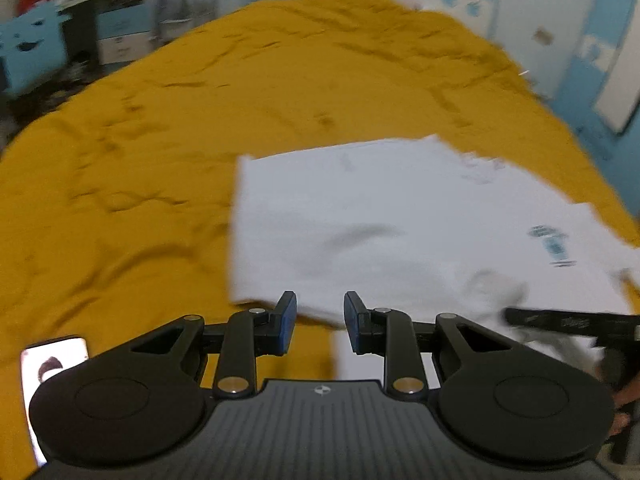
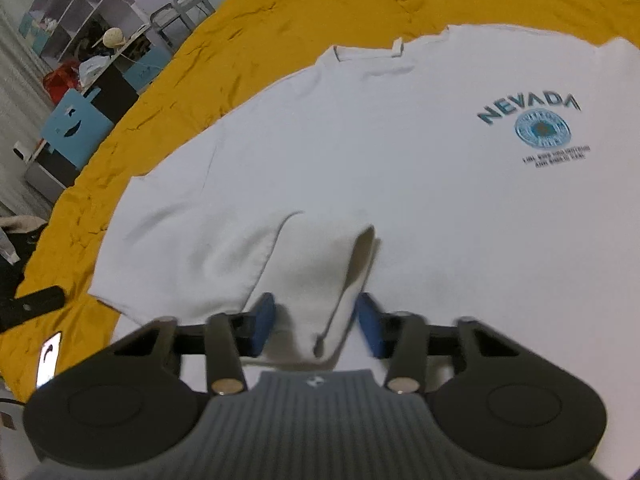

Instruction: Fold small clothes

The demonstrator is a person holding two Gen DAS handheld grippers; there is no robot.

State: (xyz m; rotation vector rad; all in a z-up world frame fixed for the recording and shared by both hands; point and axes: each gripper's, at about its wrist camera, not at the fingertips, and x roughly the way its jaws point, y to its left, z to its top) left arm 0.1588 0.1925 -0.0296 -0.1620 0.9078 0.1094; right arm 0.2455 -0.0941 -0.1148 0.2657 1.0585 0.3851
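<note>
A white T-shirt (image 2: pixel 360 152) with a blue NEVADA print (image 2: pixel 532 120) lies spread on a yellow bedspread (image 2: pixel 280 28). Its sleeve is folded over onto the body. My right gripper (image 2: pixel 316 322) is open, its blue pads (image 2: pixel 262 322) on either side of a raised fold of the sleeve cloth (image 2: pixel 320 272). In the left wrist view the shirt (image 1: pixel 400 220) lies ahead and to the right. My left gripper (image 1: pixel 320 320) is open and empty, just above the shirt's near edge. The right gripper's black arm (image 1: pixel 568 322) shows at the right.
A phone (image 1: pixel 40 360) with a lit screen lies on the bedspread (image 1: pixel 160 140) at the near left; it also shows in the right wrist view (image 2: pixel 50 356). Shelves (image 2: pixel 80 20) and blue boxes (image 2: pixel 72 120) stand beyond the bed's left edge.
</note>
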